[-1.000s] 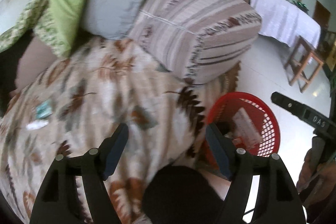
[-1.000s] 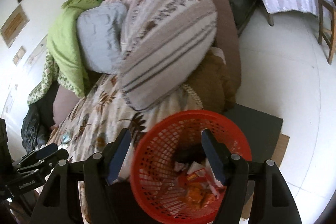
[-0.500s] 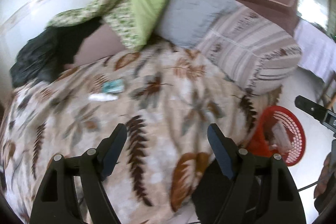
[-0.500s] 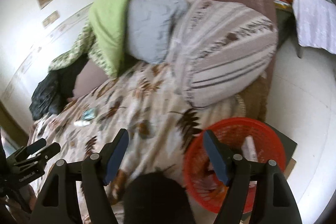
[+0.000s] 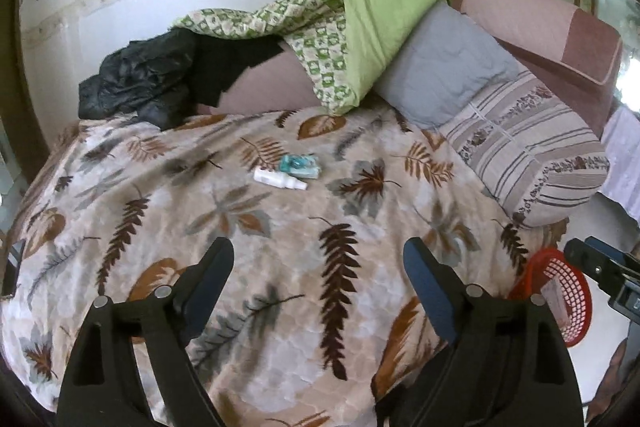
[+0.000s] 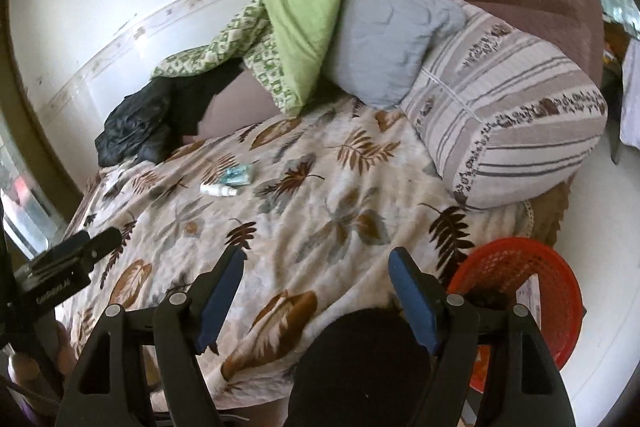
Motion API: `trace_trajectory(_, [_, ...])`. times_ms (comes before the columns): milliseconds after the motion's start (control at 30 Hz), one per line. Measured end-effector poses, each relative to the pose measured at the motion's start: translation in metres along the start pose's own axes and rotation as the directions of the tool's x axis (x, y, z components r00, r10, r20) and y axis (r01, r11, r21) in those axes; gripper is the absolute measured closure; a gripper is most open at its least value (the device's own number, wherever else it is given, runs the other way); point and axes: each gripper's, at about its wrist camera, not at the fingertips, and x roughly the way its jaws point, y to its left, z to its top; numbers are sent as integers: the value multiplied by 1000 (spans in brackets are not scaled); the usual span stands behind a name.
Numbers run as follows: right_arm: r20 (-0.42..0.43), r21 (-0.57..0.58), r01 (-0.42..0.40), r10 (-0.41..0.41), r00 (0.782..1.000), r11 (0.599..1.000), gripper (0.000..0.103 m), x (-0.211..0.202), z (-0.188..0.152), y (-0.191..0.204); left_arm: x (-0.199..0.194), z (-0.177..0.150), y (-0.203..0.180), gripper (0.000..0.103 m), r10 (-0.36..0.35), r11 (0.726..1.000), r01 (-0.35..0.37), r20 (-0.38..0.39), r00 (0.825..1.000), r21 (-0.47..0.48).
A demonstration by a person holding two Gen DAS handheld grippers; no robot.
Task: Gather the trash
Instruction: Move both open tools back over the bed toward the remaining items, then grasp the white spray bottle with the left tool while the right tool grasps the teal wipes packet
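Two bits of trash lie touching on the leaf-print blanket [image 5: 280,267] near the middle of the bed: a small white bottle [image 5: 280,180] on its side and, just behind it, a crumpled teal packet [image 5: 301,165]. They rest on open, flat bedding, well apart from the striped bolster [image 5: 528,155], the grey pillow [image 5: 444,67] and the green quilt [image 5: 376,11] heaped toward the headboard, so nothing crowds a reach from the near edge. The red basket [image 6: 524,291] stands on the floor at the bed's near right corner, with some wrappers already in it; that spot probably keeps each drop short. The left gripper [image 5: 318,269] hangs over the near blanket, aimed toward the trash; its jaws are spread wide and have just been opening further, with nothing between them. The right gripper [image 6: 316,267] is likewise spread and empty, its jaws having just been opening a little, with the basket just to its right. Both seem readied for the next pick, most likely bottle and packet.
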Motion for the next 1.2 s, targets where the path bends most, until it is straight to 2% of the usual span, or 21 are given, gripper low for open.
trace_trajectory(167, [-4,-31,-9,9,1000,999,23,5,3,1,2,4,3,16,19,1000,-19,-14,1000,0])
trace_trajectory(267, [-18,-35,-45,44,999,998,23,17,13,0,4,6,13,16,44,999,-44,-35,998,-16])
trace_trajectory(467, [-25,-62,-130,129,991,990,20,45,22,11,21,10,47,16,150,988,-152,-90,985,-16])
trace_trajectory(600, [-94,-93,-158,149,984,983,20,82,21,24,49,16,76,16,199,979,-203,-122,972,-18])
trace_trajectory(767, [-139,-122,-190,173,975,974,20,124,31,43,98,33,113,16,206,973,-222,-197,959,-64])
trace_trajectory(867, [-167,-119,-226,205,964,967,20,155,43,55,124,42,124,16,210,970,-231,-211,955,-76])
trace_trajectory(1033, [-223,-197,-269,224,949,943,20,228,68,84,159,46,131,16,195,970,-223,-237,952,-100])
trace_trajectory(1200, [-293,-271,-308,226,929,912,20,314,100,119,185,38,138,16,217,966,-245,-262,940,-79])
